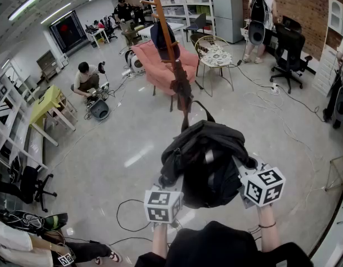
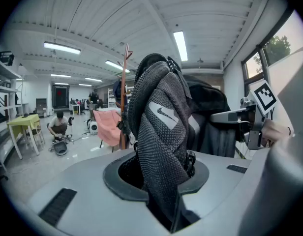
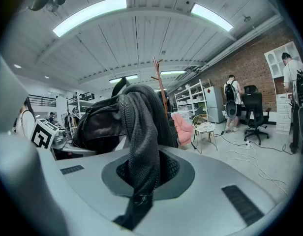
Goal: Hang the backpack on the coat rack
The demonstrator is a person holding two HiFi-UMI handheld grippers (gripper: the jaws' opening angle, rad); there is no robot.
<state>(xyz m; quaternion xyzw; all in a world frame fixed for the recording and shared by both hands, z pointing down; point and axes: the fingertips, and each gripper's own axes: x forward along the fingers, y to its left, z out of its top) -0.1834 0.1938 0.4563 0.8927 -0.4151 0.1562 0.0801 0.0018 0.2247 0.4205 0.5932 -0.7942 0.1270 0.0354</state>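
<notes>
In the head view I hold a black backpack [image 1: 207, 166] up in front of me between both grippers. My left gripper [image 1: 169, 194] is shut on a grey mesh shoulder strap [image 2: 161, 127] with a white swoosh on it, at the bag's lower left. My right gripper [image 1: 245, 178] is shut on the other mesh strap [image 3: 139, 132] at the bag's right side. The wooden coat rack [image 1: 172, 54] stands just beyond the bag, and a dark garment [image 1: 160, 38] hangs on its pole. The rack's hooked top [image 2: 126, 53] shows left of the strap in the left gripper view. The bag hides the jaw tips in the head view.
A pink armchair [image 1: 157, 65] and a wire chair [image 1: 214, 54] stand behind the rack. A person crouches [image 1: 85, 79] at the left near a yellow table [image 1: 46, 102]. Another person stands [image 1: 260, 15] by an office chair [image 1: 288, 52]. Cables [image 1: 127, 216] lie on the floor near my feet.
</notes>
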